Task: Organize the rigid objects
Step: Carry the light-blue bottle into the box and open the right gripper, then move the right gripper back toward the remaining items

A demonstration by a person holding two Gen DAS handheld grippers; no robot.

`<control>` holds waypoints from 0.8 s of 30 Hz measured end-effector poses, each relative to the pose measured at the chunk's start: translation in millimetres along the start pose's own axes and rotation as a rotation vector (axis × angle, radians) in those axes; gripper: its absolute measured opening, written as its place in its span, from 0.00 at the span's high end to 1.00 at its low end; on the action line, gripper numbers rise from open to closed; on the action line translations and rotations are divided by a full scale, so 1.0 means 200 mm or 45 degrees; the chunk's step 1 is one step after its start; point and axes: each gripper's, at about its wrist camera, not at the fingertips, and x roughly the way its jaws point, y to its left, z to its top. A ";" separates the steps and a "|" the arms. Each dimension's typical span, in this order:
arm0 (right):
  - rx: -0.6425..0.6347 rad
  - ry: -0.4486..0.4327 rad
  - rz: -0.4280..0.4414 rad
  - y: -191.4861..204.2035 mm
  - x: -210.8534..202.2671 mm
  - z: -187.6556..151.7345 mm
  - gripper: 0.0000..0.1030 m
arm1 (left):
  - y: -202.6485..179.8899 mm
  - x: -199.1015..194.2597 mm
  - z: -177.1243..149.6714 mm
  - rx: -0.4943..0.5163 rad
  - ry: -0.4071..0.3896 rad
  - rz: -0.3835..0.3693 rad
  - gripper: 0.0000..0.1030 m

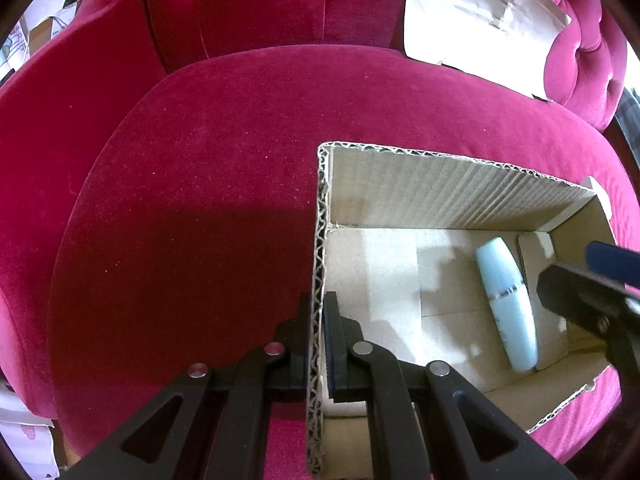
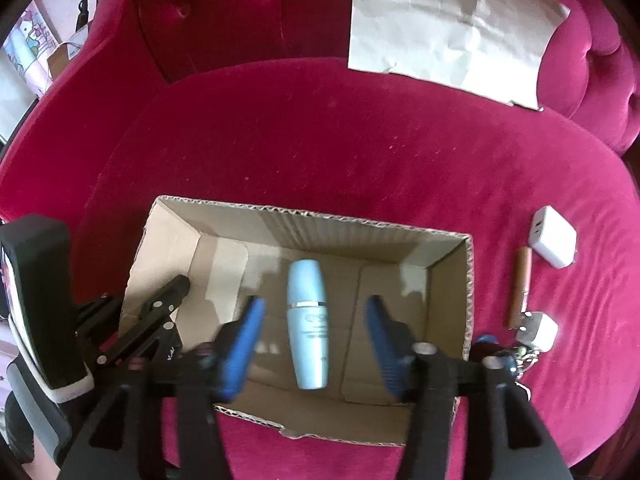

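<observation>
On the crimson velvet sofa (image 2: 360,152) sits an open cardboard box (image 2: 360,228), a pale blue bottle (image 2: 307,328) lying flat on its floor. At nine o'clock the left gripper (image 1: 318,320) is clamped on the box's side wall. Over the bottle, the right gripper (image 2: 316,344) hovers, jaws wide apart. At three o'clock outside lie a white charger (image 2: 554,236) and brown tube (image 2: 519,288).

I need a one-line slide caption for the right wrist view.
Open right hand-held gripper above pale blue plastic bottle lying in brown cardboard box.
</observation>
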 end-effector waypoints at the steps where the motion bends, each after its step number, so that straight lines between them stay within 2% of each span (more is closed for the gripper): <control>1: -0.003 -0.002 -0.004 0.00 -0.01 -0.01 0.17 | 0.00 0.00 0.00 0.000 0.001 0.001 0.95; 2: -0.006 -0.004 -0.005 -0.01 -0.01 0.00 0.06 | 0.00 0.00 0.00 -0.001 0.002 0.003 0.95; 4: -0.015 -0.016 -0.018 -0.01 -0.02 -0.01 0.00 | 0.00 0.00 0.00 -0.001 0.001 0.004 0.95; 17: -0.004 -0.067 -0.027 -0.10 -0.16 0.00 0.00 | -0.02 0.01 0.02 0.004 0.000 0.022 0.95; 24: 0.004 -0.088 -0.069 -0.25 -0.24 -0.02 0.00 | -0.03 0.02 0.02 0.001 0.002 0.031 0.95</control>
